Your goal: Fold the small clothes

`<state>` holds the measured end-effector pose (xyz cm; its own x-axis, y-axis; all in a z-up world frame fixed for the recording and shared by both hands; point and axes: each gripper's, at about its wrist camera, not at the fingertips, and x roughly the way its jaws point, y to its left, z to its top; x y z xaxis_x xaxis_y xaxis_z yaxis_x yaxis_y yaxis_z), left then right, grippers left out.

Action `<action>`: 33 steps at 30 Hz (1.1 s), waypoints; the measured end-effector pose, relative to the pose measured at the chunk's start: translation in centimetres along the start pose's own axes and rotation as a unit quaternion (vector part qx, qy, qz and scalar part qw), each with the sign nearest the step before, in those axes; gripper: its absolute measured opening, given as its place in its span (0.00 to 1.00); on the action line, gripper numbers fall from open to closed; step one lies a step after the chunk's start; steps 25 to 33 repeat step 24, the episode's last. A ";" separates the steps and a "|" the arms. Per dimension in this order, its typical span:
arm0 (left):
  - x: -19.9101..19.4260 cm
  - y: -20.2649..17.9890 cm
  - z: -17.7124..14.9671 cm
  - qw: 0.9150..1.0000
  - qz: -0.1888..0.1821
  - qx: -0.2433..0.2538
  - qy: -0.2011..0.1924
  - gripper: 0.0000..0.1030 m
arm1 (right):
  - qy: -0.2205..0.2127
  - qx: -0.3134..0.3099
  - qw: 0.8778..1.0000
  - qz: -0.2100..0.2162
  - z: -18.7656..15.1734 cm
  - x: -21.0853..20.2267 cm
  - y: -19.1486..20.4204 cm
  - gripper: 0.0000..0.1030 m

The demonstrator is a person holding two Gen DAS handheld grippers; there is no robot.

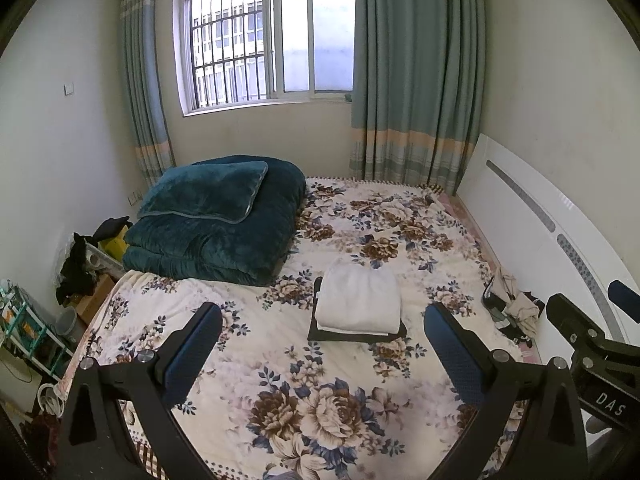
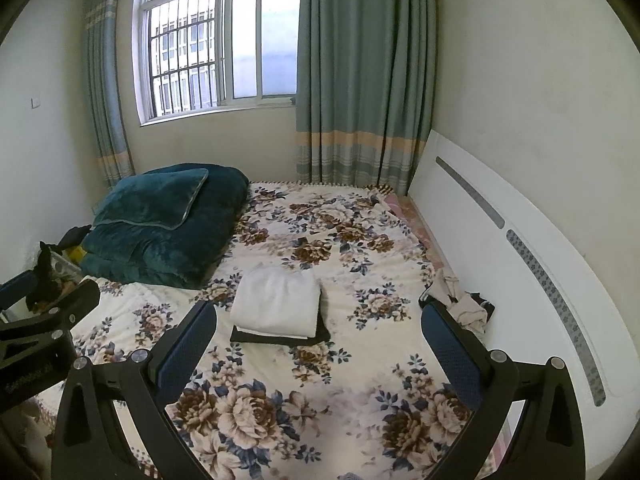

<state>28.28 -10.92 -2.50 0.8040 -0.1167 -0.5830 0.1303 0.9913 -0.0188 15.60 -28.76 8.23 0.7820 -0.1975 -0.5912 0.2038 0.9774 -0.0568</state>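
Observation:
A folded white garment (image 1: pixel 358 298) lies on top of a folded black garment (image 1: pixel 356 336) in the middle of the floral bedspread (image 1: pixel 320 400); the pair also shows in the right wrist view (image 2: pixel 278 304). A crumpled heap of unfolded beige and dark clothes (image 1: pixel 512 306) lies at the bed's right edge by the headboard, and it shows in the right wrist view (image 2: pixel 460 300). My left gripper (image 1: pixel 322 336) is open and empty, held above the bed short of the stack. My right gripper (image 2: pixel 318 336) is open and empty, level with it on the right.
A folded teal quilt with a pillow (image 1: pixel 216 220) sits at the far left of the bed. A white headboard (image 1: pixel 540 232) runs along the right. A cluttered shelf and bucket (image 1: pixel 40 320) stand on the floor to the left. Window and curtains are behind.

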 end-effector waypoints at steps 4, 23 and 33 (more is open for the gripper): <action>-0.1 0.0 -0.1 1.000 0.000 0.001 -0.001 1.00 | 0.001 0.002 1.000 -0.001 -0.2 0.0 0.0 1.00; -0.1 -0.1 0.0 1.000 0.001 0.000 -0.001 1.00 | -0.005 0.009 1.000 -0.004 -0.8 -0.5 -0.6 1.00; -0.2 -0.2 0.0 1.000 -0.001 0.000 -0.001 1.00 | -0.005 0.010 1.000 -0.005 -0.9 -0.5 -0.6 1.00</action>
